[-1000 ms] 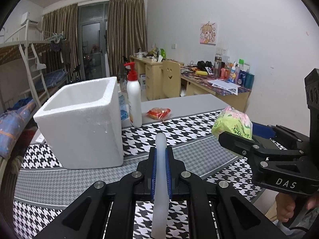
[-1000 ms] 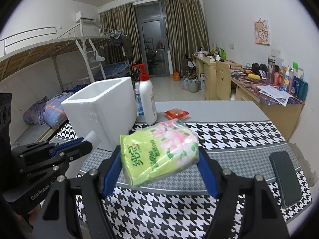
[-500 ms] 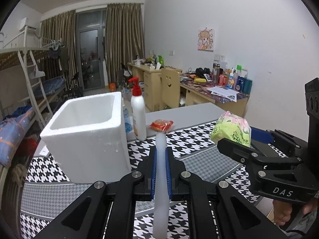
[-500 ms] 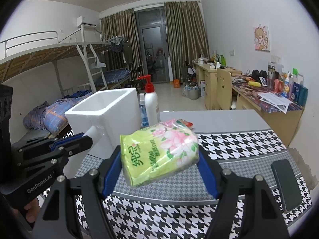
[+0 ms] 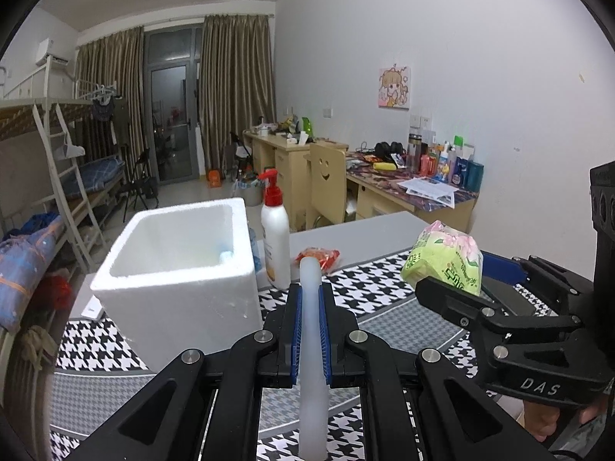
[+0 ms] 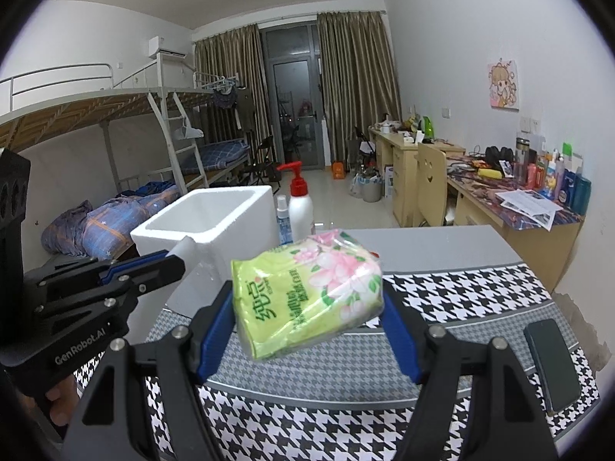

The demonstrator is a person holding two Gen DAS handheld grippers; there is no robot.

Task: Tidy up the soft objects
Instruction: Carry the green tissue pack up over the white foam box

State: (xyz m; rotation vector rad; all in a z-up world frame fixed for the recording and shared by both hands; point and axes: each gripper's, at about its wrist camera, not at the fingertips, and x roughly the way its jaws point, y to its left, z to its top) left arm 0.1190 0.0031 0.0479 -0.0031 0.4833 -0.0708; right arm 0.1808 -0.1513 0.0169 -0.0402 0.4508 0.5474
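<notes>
My right gripper (image 6: 307,307) is shut on a green tissue pack (image 6: 307,292) with pink flowers and holds it above the table; the pack also shows in the left wrist view (image 5: 444,261). My left gripper (image 5: 310,307) is shut on a thin white soft strip (image 5: 311,345) that stands up between its blue pads. A white foam box (image 5: 180,265), open on top, stands ahead and to the left; it also shows in the right wrist view (image 6: 215,223). A small red snack packet (image 5: 317,257) lies behind on the table.
A white pump bottle (image 5: 275,238) with a red top and a small blue spray bottle (image 6: 282,219) stand right of the box. A black phone (image 6: 551,365) lies at the table's right edge. The table has a houndstooth cloth (image 6: 442,288). Desks, a chair and bunk beds stand beyond.
Both grippers have risen with their loads, so the foam box's inside now shows. The holds have not changed.
</notes>
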